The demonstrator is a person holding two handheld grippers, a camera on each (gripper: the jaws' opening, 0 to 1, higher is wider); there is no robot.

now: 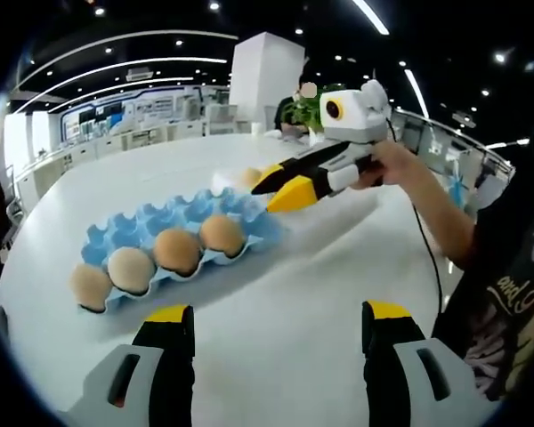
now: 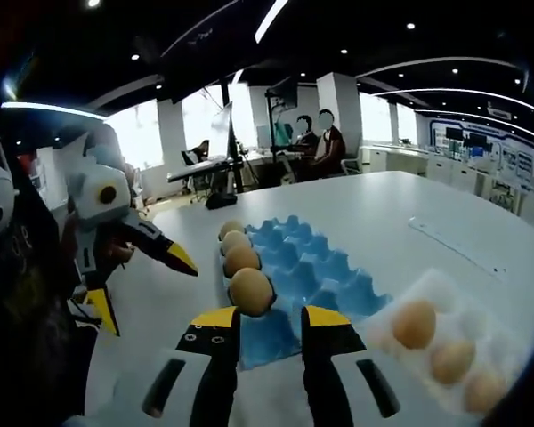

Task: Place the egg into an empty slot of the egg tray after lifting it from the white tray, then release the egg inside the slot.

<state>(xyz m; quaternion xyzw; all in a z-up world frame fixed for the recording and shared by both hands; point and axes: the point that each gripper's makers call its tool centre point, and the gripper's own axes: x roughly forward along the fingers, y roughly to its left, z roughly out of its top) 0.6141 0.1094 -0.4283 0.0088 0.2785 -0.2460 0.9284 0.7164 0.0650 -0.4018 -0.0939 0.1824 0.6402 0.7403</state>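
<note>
Lying in a row along the blue tray (image 2: 316,267), four eggs (image 2: 250,291) are seen beyond the right gripper (image 2: 270,322), jaws parted and empty; three more wait in the white tray (image 2: 445,294). Fragile, smooth shells call for light side contact. The left gripper (image 1: 271,313) is held open.

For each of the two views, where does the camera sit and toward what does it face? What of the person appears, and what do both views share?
Left gripper view: rides on the left gripper, facing the blue egg tray; the right gripper and the person's hand enter from the right.
Right gripper view: rides on the right gripper, facing along the blue egg tray with the white tray to its right; the left gripper enters from the left.
Shared: the blue egg tray, its row of four eggs and the white table.
</note>
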